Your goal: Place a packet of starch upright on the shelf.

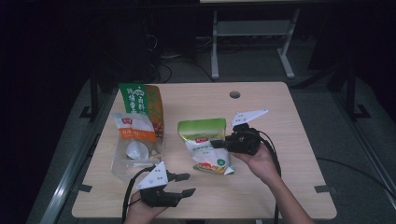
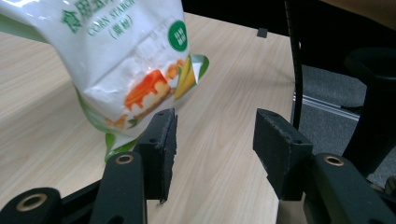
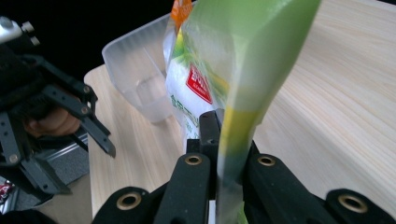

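Observation:
A green and white corn starch bag [image 1: 205, 144] stands at the table's middle, its lower corner touching the wood. My right gripper [image 1: 223, 143] is shut on the bag's right edge; in the right gripper view the green edge of the bag [image 3: 243, 88] runs up from between the closed jaws. My left gripper [image 1: 186, 184] is open near the front edge, left of and below the bag, with nothing between its fingers. In the left gripper view the bag [image 2: 126, 60] hangs just beyond the left pad [image 2: 161, 149], apart from it.
A clear plastic tub [image 1: 133, 156] sits at the left with a white and orange packet [image 1: 133, 127] on it and a green and brown bag [image 1: 142, 105] behind. A cable hole [image 1: 235, 94] lies near the far edge. Bare wood spreads to the right.

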A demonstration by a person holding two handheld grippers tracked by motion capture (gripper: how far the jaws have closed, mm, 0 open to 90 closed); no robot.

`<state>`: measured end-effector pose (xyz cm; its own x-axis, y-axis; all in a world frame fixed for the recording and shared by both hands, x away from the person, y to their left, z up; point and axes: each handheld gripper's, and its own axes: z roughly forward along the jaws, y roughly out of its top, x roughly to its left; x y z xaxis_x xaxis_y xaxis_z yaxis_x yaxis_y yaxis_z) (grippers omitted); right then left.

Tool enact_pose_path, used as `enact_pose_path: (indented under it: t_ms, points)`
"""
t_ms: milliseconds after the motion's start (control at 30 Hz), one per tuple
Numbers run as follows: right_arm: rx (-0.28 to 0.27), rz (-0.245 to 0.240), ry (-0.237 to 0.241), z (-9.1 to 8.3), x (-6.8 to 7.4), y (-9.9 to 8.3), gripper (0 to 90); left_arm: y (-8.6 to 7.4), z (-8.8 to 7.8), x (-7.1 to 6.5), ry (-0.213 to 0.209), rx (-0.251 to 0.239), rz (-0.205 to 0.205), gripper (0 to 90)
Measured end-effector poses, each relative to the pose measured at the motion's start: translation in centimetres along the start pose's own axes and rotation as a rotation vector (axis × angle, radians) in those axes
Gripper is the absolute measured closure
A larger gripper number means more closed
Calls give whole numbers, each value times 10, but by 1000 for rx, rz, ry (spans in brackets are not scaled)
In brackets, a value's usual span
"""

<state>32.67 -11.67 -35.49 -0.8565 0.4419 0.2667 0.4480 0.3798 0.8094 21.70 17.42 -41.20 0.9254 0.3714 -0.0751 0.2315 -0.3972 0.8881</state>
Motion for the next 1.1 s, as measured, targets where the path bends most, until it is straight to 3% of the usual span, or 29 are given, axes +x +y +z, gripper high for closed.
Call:
enact_pose_path:
  t_ms: [300,500,800,1100]
  points:
    - [0,-6,18,4,5,18,890,-3,1,-4,-14,-26,1,472]
    - [1,-26,23,4,12,31,890,-2,3,-7,-17,-6,11,468]
    - [-4,-63,70,7,25,58,890,-1,4,-12,-39,-18,31,466]
    - [-30,-101,121,23,44,87,890,0,7,-20,-64,-21,52,460]
